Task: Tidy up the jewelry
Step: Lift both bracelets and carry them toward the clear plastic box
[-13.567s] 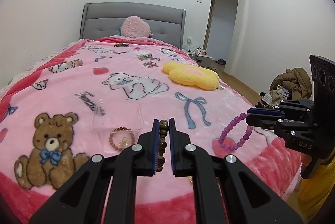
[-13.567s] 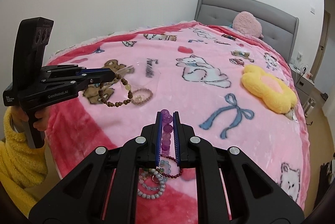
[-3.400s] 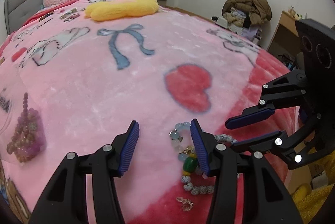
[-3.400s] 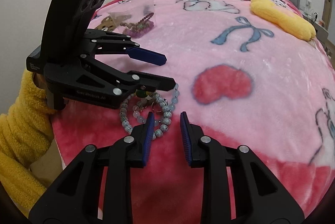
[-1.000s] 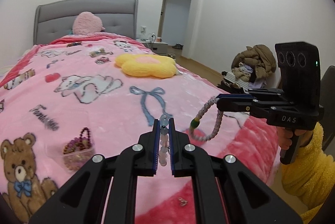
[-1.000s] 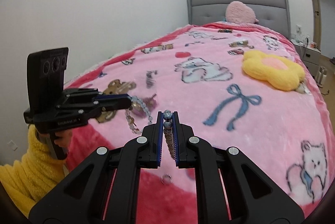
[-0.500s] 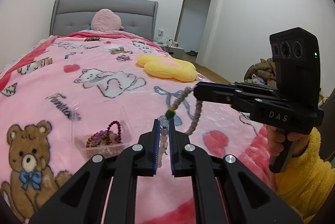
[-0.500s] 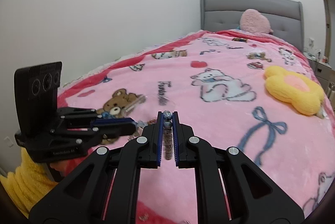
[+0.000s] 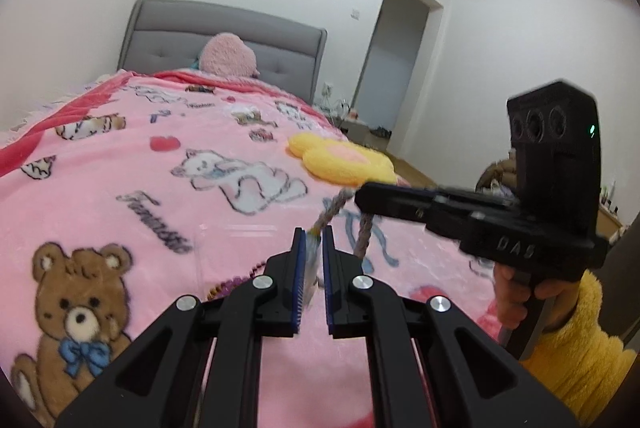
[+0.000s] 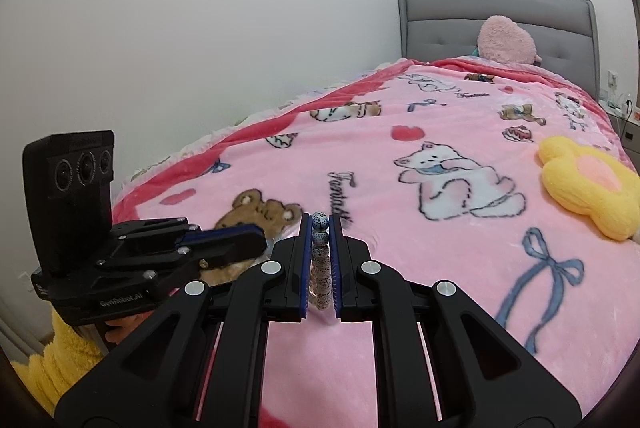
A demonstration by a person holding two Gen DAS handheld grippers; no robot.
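Both claws are clenched on beaded bracelets held up over the bed. The left claw [image 9: 314, 240] pinches a strand of pale beads [image 9: 310, 270] between its blue pads, too blurred to name more closely; the right claw [image 10: 320, 224] grips a speckled bead bracelet [image 10: 321, 260], whose two grey strands show in the left view hanging from its tip [image 9: 362, 240]. The relation that matters is claw to box: a clear plastic box [image 9: 236, 240] lies on the pink blanket [image 9: 168, 188] just beyond and a little left of the left claw's tips, below them, with its long side running left to right. A purple bead bracelet [image 9: 234, 284] lies at its near edge, half hidden by the claw. The left claw is the nearer of the two to the box; the right claw comes in from the right, close beside the left one, its tip slightly farther and higher. My judgement is that the drop calls for a short move forward and down, left claw first, keeping the two hanging strands from tangling. Counted: two claws, two bracelets in the air, one box, at least one bracelet already by it; whether more lie there I cannot tell. Far off lie one yellow flower cushion [image 9: 344, 164] and one pink heart pillow [image 9: 228, 58].
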